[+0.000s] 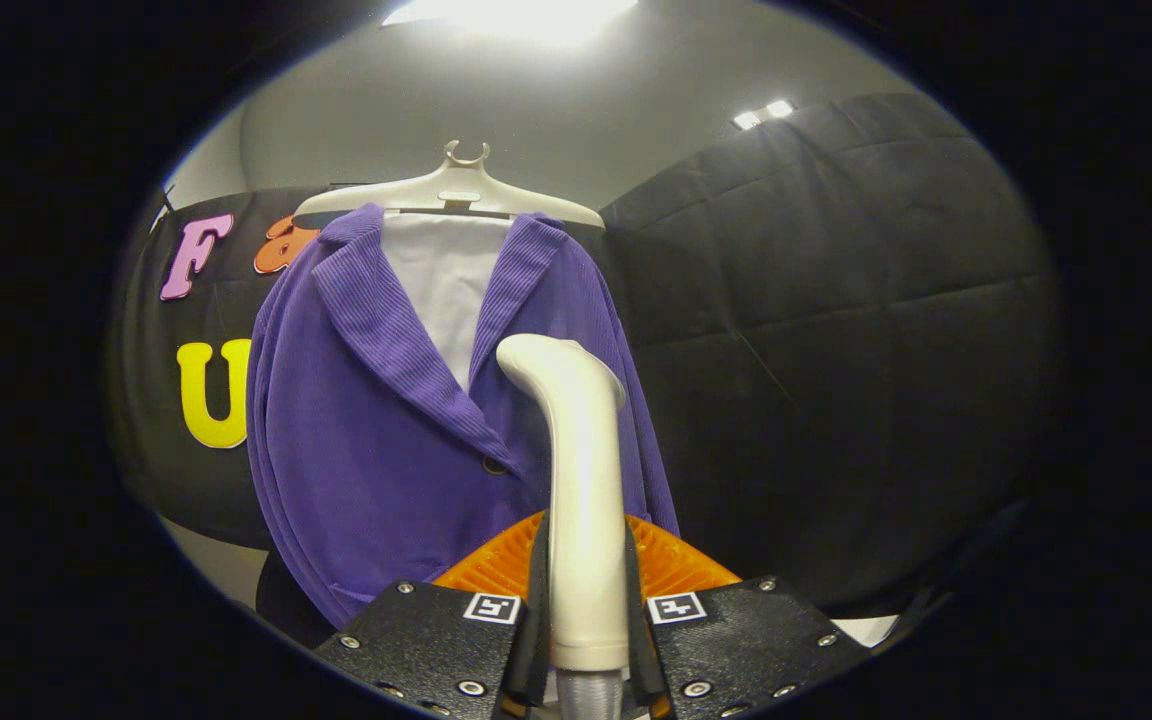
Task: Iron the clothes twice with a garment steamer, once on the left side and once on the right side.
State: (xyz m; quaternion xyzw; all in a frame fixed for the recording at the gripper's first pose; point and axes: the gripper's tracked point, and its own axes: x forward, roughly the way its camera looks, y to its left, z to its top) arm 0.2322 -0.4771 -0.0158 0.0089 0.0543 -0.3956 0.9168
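tongs (588, 610) clamp the upright steamer (576, 470) facing the purple jacket (386, 420).

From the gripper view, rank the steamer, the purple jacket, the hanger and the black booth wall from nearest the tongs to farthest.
1. Steamer: clamped between the fingers of the tongs, its head rising just ahead of them.
2. Purple jacket: beyond the steamer head, hanging ahead and slightly left.
3. Hanger: above the jacket's collar.
4. Black booth wall: behind the jacket.

Jacket (386, 420): purple, fine ribbed corduroy, one dark button. Panel behind its collar: white, plain. Hanger (451, 190): off-white. Steamer (576, 480): cream, held between both gripper (586, 610) fingers; grey at near end, probably hose. Walls: black quilted.
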